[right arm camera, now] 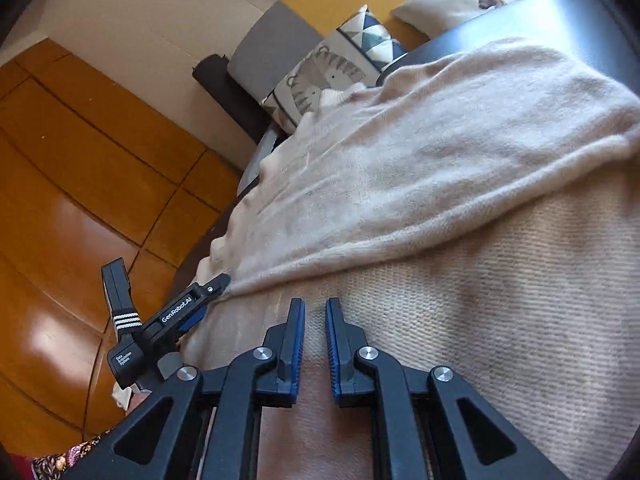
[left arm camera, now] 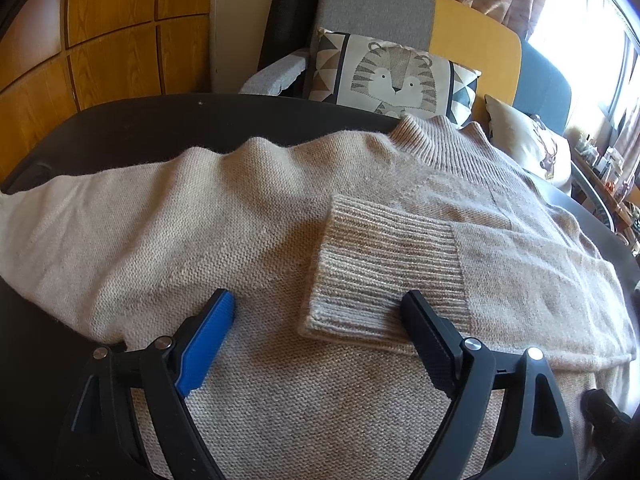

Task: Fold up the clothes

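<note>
Currently, the beige sweater (left arm camera: 248,216) lies spread on the dark desk (left arm camera: 140,124), one ribbed cuff (left arm camera: 372,272) folded across its body; my left hand-held gripper (left arm camera: 320,320) stands wide over it, my right hand-held gripper (right arm camera: 315,320) nearly closed on nothing, so I should grip the unfolded sleeve's edge squarely

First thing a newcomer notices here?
The beige knit sweater spread over the dark round table, its ribbed cuff folded onto the body. Next, the tiger cushion on the grey chair behind, then the left tool open over the knit.
</note>
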Demonstrator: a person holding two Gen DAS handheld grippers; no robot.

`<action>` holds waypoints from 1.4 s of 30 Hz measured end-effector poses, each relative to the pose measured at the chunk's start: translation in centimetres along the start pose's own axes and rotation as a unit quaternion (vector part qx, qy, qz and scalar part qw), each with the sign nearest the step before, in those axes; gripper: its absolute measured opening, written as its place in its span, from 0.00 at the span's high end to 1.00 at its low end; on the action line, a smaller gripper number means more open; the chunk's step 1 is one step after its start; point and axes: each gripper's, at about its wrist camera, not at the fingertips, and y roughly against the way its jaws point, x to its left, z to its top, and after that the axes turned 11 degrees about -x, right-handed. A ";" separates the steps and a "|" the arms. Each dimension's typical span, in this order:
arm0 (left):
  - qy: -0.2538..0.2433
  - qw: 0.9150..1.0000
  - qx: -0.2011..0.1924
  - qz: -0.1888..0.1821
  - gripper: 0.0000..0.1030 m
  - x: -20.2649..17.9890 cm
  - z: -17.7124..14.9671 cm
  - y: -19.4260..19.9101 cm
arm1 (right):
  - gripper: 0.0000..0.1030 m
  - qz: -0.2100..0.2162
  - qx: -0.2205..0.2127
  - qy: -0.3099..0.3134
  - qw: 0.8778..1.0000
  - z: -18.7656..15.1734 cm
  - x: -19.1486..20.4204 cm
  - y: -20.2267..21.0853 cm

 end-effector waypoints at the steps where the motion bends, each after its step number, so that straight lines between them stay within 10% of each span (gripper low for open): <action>1: 0.000 1.000 0.000 0.000 0.15 0.0 0.0 0.0 | 0.91 -0.005 -0.008 0.000 1.000 0.0 -0.1 0.4; 26: 0.001 1.000 -0.001 -0.001 0.15 0.3 0.0 0.0 | 0.98 -0.131 -0.140 -0.095 0.977 5.4 -9.3 11.3; 42: 0.000 1.000 -0.001 0.002 0.15 0.1 0.0 -0.1 | 1.00 -0.173 -0.104 -0.027 0.979 7.2 -7.4 9.3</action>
